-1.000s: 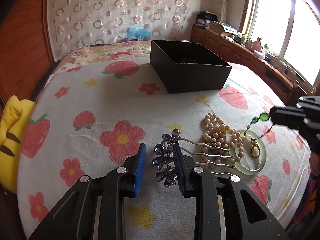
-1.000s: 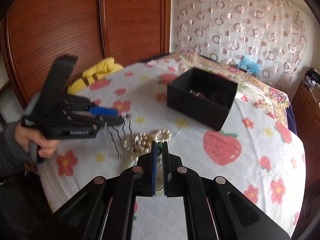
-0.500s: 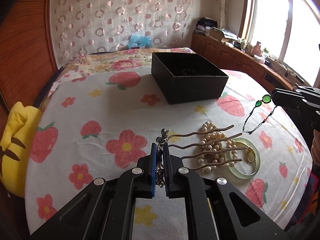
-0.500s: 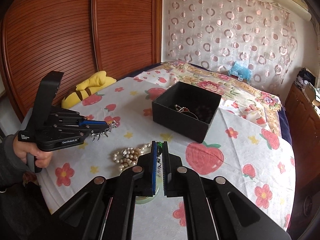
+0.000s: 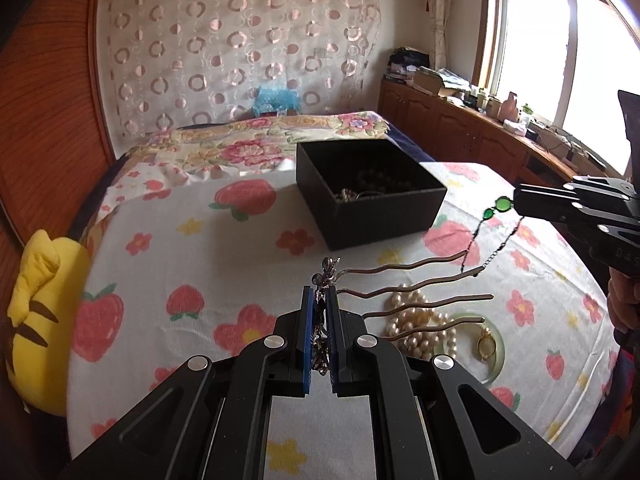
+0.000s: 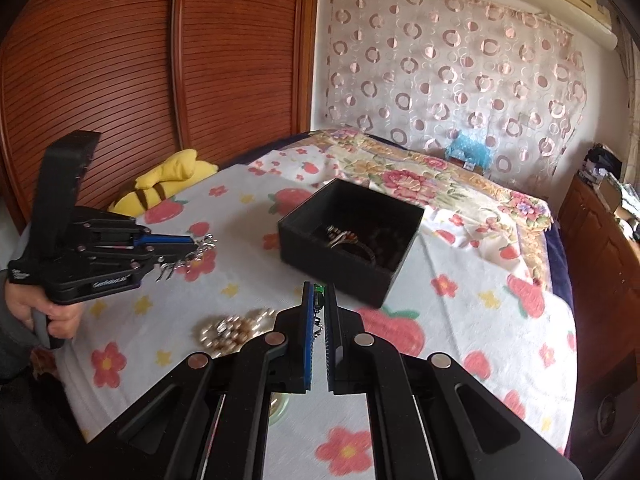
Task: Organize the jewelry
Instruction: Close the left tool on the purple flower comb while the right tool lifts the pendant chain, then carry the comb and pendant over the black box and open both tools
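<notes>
Both grippers were clamped tight and tilted down. The left gripper (image 5: 319, 294) had its jaws pinched together, and the person's left hand (image 6: 38, 312) was wrapped round its handle, sleeve just visible at the wrist. The right gripper (image 6: 319, 294) was squeezed closed too, held up off to the side, with a bit of the right hand (image 5: 624, 300) showing underneath it.

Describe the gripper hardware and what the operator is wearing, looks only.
Both are matte black, angular linkage bodies with round silver pivot bolts. Left gripper and right gripper each carry one blue ribbed pad and one black. The left body bears small white lettering, too small to read, and a tall black rear block. A dark grey sleeve covers the left wrist.
</notes>
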